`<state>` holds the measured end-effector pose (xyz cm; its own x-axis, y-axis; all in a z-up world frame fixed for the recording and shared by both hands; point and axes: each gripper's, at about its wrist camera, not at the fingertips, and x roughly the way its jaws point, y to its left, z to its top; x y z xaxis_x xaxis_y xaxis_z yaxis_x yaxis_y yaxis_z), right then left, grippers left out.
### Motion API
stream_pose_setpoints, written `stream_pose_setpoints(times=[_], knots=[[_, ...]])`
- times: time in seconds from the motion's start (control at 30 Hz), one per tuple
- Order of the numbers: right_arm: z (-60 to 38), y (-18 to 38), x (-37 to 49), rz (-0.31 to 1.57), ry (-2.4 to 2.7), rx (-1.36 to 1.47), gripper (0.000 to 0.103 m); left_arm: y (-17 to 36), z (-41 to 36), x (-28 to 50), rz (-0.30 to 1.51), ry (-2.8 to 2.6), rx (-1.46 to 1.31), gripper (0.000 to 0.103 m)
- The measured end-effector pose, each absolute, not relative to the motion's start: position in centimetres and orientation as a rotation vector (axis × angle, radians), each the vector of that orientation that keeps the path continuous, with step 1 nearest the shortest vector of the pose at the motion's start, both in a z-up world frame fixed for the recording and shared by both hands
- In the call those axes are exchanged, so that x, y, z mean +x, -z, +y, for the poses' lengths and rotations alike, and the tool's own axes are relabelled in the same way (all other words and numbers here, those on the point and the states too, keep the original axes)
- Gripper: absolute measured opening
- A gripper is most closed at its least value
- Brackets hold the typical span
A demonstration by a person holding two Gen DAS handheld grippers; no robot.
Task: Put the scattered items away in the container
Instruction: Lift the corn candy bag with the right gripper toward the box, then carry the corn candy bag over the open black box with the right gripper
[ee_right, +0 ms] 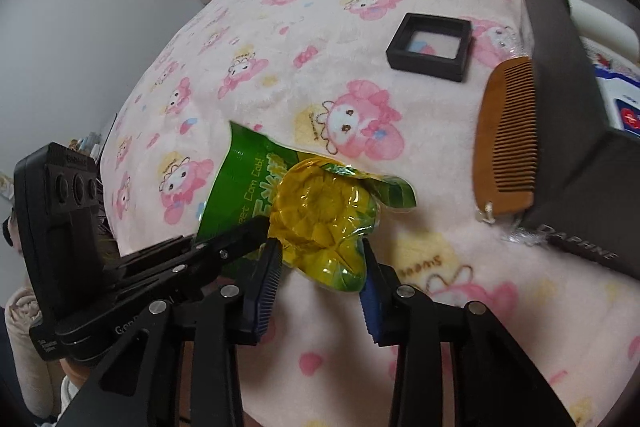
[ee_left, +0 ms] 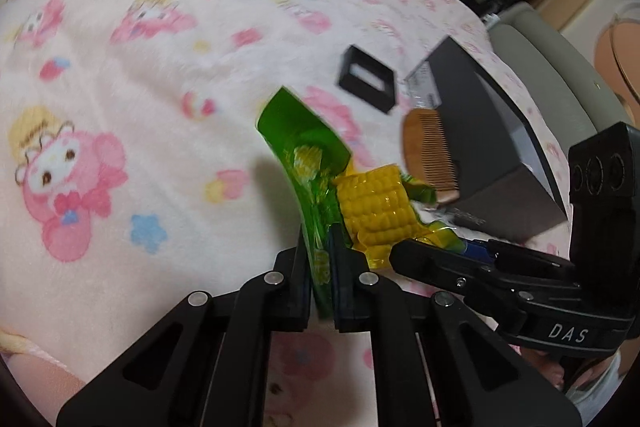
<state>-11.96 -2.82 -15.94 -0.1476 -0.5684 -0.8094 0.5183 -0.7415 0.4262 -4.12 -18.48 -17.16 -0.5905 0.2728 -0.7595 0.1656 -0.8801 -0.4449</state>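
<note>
Black fingers of the left gripper point(ee_left: 320, 263) are squeezing tight on the thin green edge of the corn packet point(ee_left: 360, 203), and the packet is hanging up off the pink blanket point(ee_left: 140, 75). The right gripper point(ee_right: 320, 263) is sitting wide apart, one finger on each side of the fat yellow end of the packet, not yet pinching it. I cannot tell if its blue pads point(ee_right: 370, 303) are touching the plastic.

Over by the right edge of the blanket, the big dark box point(ee_right: 560, 131) is waiting with its top open, and something white and blue is already lying inside. A wooden comb point(ee_right: 506, 139) is leaning right against the box wall. A small black square frame point(ee_right: 430, 47) is lying flat a little farther off, near the comb but not touching it.

I think a few things could go wrong. The left gripper is only holding a slippery flap, and the heavy corn part is dangling, so the packet could slide out and drop. If the right gripper is closing on the bulgy part, the shiny wrap could squirt away. If both are pulling different ways, the plastic could tear. And when the packet is swinging toward the box, it could bump the comb and knock it flat or push it off the edge of the bed.
</note>
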Motion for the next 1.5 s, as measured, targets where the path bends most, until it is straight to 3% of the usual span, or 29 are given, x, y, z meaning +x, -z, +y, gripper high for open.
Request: stream_pose_setpoints(times=[0.13, 0.3, 0.37, 0.5, 0.67, 0.73, 0.8, 0.9, 1.1, 1.5], knots=[[-1.4, 15.1, -11.1, -0.069, 1.928, 1.408, 0.033, 17.1, -18.2, -3.4, -0.801, -2.616, -1.405, 0.006], [-0.3, 15.5, -11.1, -0.081, 1.915, 1.441, 0.038, 17.6, -20.1, -3.7, -0.962, -2.588, -1.383, 0.035], [-0.1, 16.2, -11.5, -0.098, 1.916, 1.465, 0.044, 18.1, -20.4, -4.4, -0.989, -2.564, -1.369, 0.038], [-0.3, 18.4, -11.9, -0.12, 1.889, 1.536, 0.051, 20.7, -20.5, -6.0, -1.052, -2.479, -1.466, 0.038], [-0.8, 20.5, -12.0, -0.115, 1.876, 1.568, 0.059, 21.1, -19.4, -5.9, -0.998, -2.457, -1.493, 0.038], [-1.0, 20.4, -11.8, -0.096, 1.879, 1.557, 0.059, 21.1, -19.1, -5.6, -0.999, -2.439, -1.477, 0.031], [-1.1, 20.3, -11.5, -0.079, 1.884, 1.544, 0.059, 20.8, -18.8, -5.5, -1.006, -2.41, -1.443, 0.013], [-0.8, 20.0, -11.1, -0.078, 1.894, 1.532, 0.058, 20.1, -18.1, -5.3, -0.984, -2.397, -1.409, 0.012], [0.7, 17.4, -10.6, -0.12, 1.905, 1.501, 0.058, 16.5, -17.1, -4.3, -0.981, -2.42, -1.316, 0.012], [8.9, 6.5, -10.7, -0.22, 2.117, 1.232, 0.058, 4.9, -9.8, -8.2, -0.743, -2.425, -1.072, 0.012]])
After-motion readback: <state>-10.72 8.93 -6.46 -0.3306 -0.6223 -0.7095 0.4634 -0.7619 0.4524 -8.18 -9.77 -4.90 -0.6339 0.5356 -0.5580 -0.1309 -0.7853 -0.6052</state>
